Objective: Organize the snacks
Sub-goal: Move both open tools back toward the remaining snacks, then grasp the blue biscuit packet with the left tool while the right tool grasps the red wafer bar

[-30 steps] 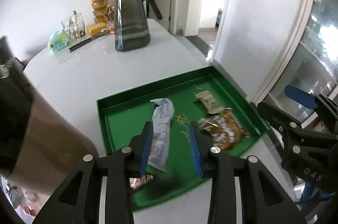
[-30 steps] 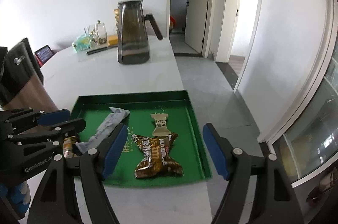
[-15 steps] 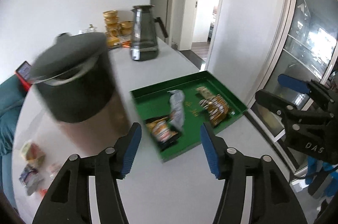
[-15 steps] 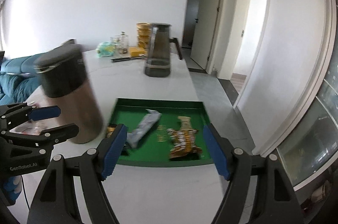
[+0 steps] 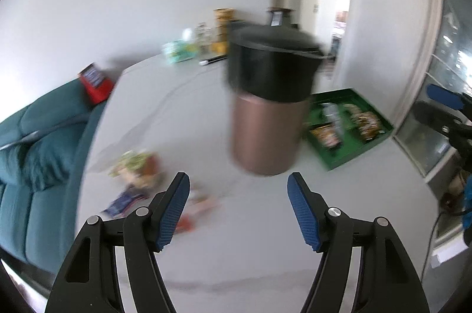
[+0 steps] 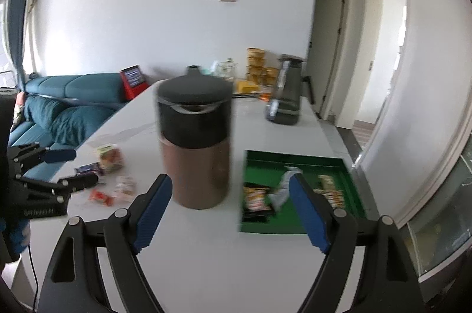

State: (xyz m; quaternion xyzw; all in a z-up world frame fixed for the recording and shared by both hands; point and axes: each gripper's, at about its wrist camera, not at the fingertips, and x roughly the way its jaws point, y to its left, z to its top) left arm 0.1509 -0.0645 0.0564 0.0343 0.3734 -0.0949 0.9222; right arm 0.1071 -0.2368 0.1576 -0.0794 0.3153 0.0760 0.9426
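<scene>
A green tray (image 6: 295,159) holds several snack packets (image 6: 256,196) on the right of the white table; it also shows in the left wrist view (image 5: 351,156). Loose snack packets (image 5: 135,168) lie on the table's left side, also seen in the right wrist view (image 6: 110,156). My left gripper (image 5: 238,211) is open and empty above the table, in front of the loose snacks. My right gripper (image 6: 228,212) is open and empty, held back from the tray.
A tall copper canister with a black lid (image 6: 194,144) stands between the loose snacks and the tray. A dark pitcher (image 6: 286,103), gold bowls and jars sit at the table's far end. A teal sofa (image 5: 35,147) is left of the table.
Both grippers have pulled back and swung left, away from the tray. My left gripper let go of a packet in the tray and opened wide. The loose snacks have come into view.
</scene>
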